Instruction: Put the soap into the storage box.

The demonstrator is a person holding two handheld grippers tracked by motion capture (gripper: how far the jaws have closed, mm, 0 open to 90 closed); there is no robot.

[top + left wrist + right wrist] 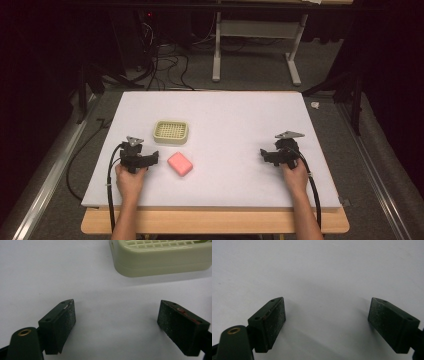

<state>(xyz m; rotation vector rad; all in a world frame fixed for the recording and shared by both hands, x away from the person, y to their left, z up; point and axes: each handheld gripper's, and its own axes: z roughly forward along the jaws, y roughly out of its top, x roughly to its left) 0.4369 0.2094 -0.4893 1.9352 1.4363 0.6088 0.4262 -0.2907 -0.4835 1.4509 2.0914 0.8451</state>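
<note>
On the white tabletop (225, 130), left half, two things: a pink soap bar (180, 164) and a cream soap dish (171, 132) with a grid top. Soap lies flat, tilted diagonally, just in front of and slightly right of the dish, near it but not touching. Dish sits upright, nothing in it.

Left gripper (134, 159) sits at the left front of the tabletop, held by the left hand (130, 181), close to the left of the soap with a gap between them. Grey three-cornered plate on top, cable looping off to the left and down. From the left gripper view: left gripper (116, 315) jaws spread wide, nothing between them, bare white surface under them. Soap dish (160, 260) is ahead and to the upper right in that view, apart from the jaws, its rounded corner and grid top visible.

Right gripper (280, 154) is at the right front of the tabletop, held by the right hand (296, 176), well apart from soap and dish. Grey plate on top, cable trailing back along the forearm. From the right gripper view: right gripper (327, 312) jaws also spread wide, holding nothing, plain white tabletop (324, 270) ahead.

Both forearms come in from the bottom edge. Dark floor, cables and a table frame (260, 45) beyond the far edge.
</note>
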